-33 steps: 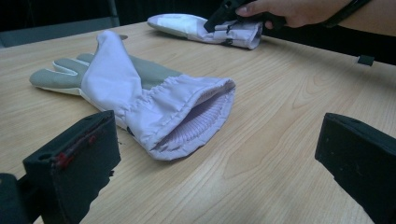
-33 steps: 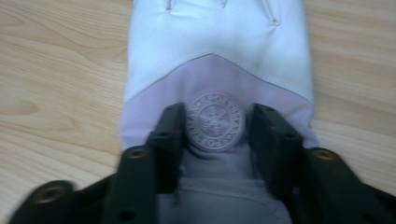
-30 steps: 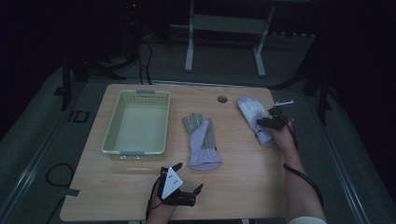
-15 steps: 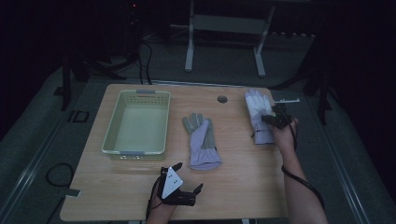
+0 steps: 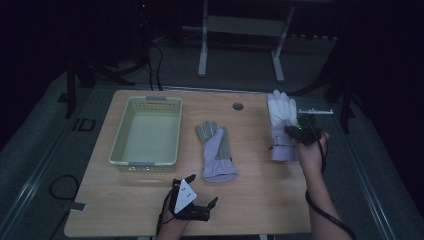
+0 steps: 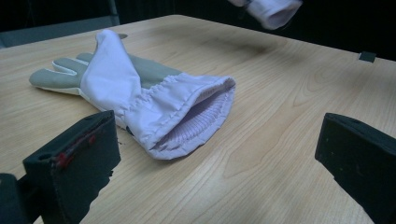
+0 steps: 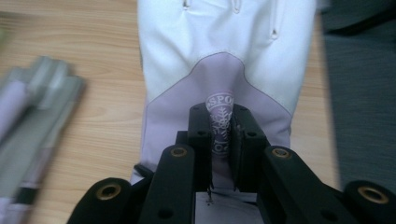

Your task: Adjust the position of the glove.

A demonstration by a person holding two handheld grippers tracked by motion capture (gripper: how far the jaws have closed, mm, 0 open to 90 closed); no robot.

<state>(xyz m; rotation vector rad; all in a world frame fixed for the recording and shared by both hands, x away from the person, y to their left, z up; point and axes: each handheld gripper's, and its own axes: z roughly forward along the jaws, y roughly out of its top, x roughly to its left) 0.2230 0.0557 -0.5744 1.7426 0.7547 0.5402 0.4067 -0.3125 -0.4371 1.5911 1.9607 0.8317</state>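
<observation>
While lifted off the table (image 5: pixel 250 200), white glove (image 5: pixel 281 125) pinched between the right tool (image 5: pixel 296 131), left tool (image 5: pixel 197 200) released beside grey-palmed glove (image 5: pixel 216 152).

A glove (image 6: pixel 154 100) lies flat on the wooden counter (image 6: pixel 280 93), its open cuff facing the left gripper (image 6: pixel 219 158), whose jaws stand wide apart.

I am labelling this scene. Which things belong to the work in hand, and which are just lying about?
In the work:
- white glove, pinched by the right gripper
- second glove, flat on the table
- basket
- left gripper, open by the second glove's cuff

Lying about:
- round hole cap
- white strip at the table edge
</observation>
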